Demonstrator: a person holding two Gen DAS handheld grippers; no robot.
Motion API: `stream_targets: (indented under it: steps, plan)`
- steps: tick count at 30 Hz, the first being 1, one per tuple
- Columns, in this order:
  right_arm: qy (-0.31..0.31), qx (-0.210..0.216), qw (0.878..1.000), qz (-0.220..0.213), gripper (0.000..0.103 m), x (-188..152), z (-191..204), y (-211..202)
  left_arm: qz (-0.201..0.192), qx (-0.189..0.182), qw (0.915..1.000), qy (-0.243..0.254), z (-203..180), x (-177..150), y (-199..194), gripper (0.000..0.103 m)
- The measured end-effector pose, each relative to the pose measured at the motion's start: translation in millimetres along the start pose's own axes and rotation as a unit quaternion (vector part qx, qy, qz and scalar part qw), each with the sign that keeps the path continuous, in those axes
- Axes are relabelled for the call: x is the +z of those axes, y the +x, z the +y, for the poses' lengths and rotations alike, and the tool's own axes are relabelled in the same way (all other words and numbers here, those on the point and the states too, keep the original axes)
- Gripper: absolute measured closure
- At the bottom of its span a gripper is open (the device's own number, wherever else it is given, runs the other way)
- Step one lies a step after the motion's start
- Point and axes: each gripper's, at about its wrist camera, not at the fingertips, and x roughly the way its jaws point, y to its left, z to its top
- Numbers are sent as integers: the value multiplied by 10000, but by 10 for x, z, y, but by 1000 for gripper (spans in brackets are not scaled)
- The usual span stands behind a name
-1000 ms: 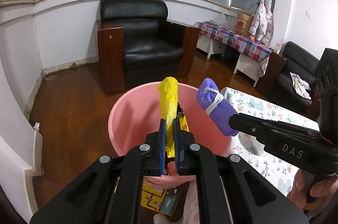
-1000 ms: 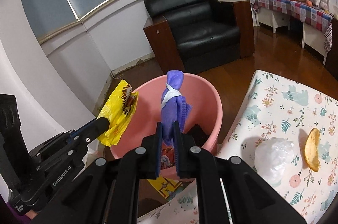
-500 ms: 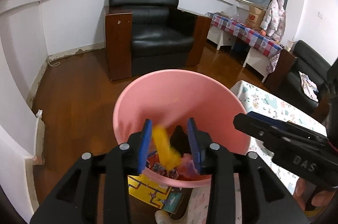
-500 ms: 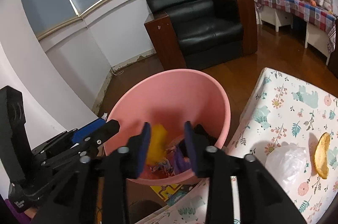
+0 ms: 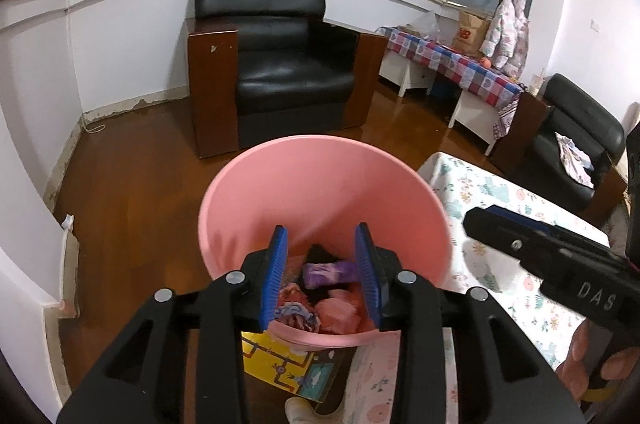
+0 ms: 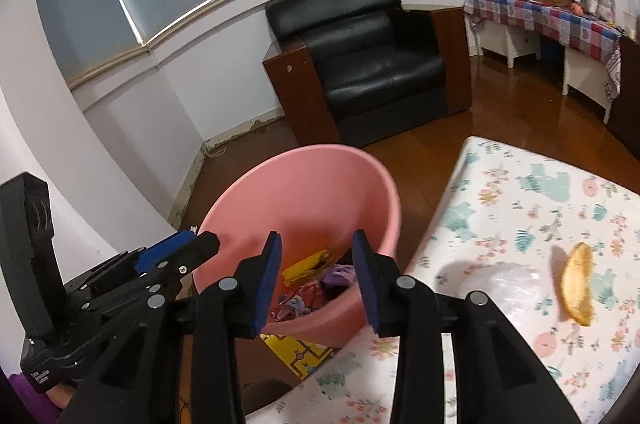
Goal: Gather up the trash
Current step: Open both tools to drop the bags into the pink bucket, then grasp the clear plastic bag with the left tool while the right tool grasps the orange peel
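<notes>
The pink bucket [image 5: 320,192] looks like smooth, matt plastic. Behind it, the armchair [image 5: 280,64] is glossy black leather with polished wood side panels, standing on a shiny wooden floor [image 5: 128,192]. Beside the bucket, the tabletop [image 6: 540,208] wears a matt floral cloth. Both tongs have matt black plastic bodies; the left tongs [image 5: 322,272] carry ribbed blue pads and metal screws.

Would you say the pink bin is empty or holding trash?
Holding trash: the pink bin contains a yellow wrapper, a purple bundle and other scraps at its bottom.
</notes>
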Motion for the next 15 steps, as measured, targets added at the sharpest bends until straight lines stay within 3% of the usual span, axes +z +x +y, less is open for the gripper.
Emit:
stream_targets:
  steps: [6, 15]
  plan:
    - [156, -462, 9986, -203, 67, -60, -326, -370, -30, -216, 9997, 103, -139, 12, -71, 68]
    - [986, -1319, 9861, -200, 65, -352, -1177, -795, 3, -672, 9966, 483, -514, 5, -114, 68]
